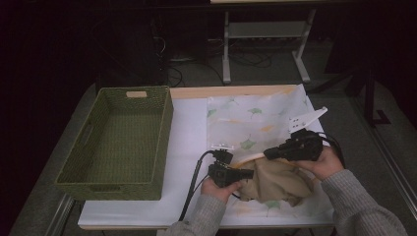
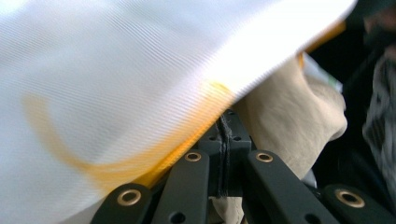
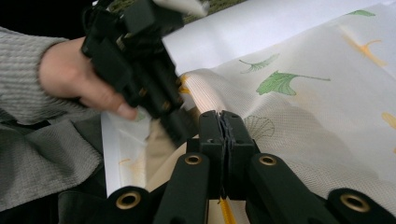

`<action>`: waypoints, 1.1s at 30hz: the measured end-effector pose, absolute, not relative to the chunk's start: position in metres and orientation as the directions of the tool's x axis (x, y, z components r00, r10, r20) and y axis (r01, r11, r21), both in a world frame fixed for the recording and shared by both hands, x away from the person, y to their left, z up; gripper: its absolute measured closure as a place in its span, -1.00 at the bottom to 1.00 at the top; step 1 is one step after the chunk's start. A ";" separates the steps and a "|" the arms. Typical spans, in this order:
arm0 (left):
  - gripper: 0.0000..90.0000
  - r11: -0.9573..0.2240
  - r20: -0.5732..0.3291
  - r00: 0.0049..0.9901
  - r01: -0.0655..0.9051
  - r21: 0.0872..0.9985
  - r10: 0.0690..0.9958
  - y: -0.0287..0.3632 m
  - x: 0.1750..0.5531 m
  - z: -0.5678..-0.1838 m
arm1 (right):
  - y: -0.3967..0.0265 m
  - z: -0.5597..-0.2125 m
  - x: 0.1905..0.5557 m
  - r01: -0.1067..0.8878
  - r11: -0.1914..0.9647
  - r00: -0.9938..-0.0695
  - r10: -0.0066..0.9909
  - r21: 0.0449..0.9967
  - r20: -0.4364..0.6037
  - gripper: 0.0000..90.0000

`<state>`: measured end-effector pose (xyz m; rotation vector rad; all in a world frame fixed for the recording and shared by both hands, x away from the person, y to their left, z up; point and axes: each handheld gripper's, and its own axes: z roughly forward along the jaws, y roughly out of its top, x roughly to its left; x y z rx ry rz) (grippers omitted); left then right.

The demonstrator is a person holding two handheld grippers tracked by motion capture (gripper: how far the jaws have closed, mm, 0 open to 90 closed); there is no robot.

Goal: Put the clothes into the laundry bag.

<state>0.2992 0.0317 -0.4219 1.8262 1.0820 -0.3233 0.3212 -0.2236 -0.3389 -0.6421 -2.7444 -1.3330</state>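
Note:
A white pillowcase printed with green and yellow leaves lies on the table, its near end lifted. A beige cloth bulges out of its opening, between my hands. My left gripper is shut at the yellow-trimmed edge of the pillowcase, with the beige cloth just beyond the tips. My right gripper is shut on the upper edge of the opening; in its own view the jaws pinch the leaf-printed fabric. The left gripper shows close beside it, held in a hand.
A green woven basket stands on the left half of the white table, its inside bare. A wooden strip runs along the table's far edge. Beyond the table are a dark floor, cables and a grey stand's legs.

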 end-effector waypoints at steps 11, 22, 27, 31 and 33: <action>0.43 -0.132 -0.618 0.558 0.792 0.597 0.553 0.038 0.294 -0.424 | -0.229 -0.340 0.323 0.386 0.556 -0.909 0.366 0.736 0.200 0.96; -0.18 -0.170 -0.635 0.537 0.821 0.545 0.556 0.045 0.281 -0.427 | -0.230 -0.342 0.324 0.392 0.568 -0.906 0.374 0.724 0.196 0.95; -0.25 -0.142 -0.633 0.543 0.809 0.570 0.552 0.056 0.270 -0.419 | -0.235 -0.343 0.324 0.398 0.561 -0.902 0.383 0.726 0.198 0.95; -0.29 -0.161 -0.620 0.533 0.818 0.553 0.576 0.060 0.266 -0.419 | -0.235 -0.344 0.326 0.402 0.557 -0.901 0.384 0.726 0.204 0.95; -0.32 -0.167 -0.621 0.523 0.826 0.538 0.585 0.061 0.265 -0.421 | -0.234 -0.344 0.325 0.401 0.561 -0.901 0.383 0.724 0.203 0.95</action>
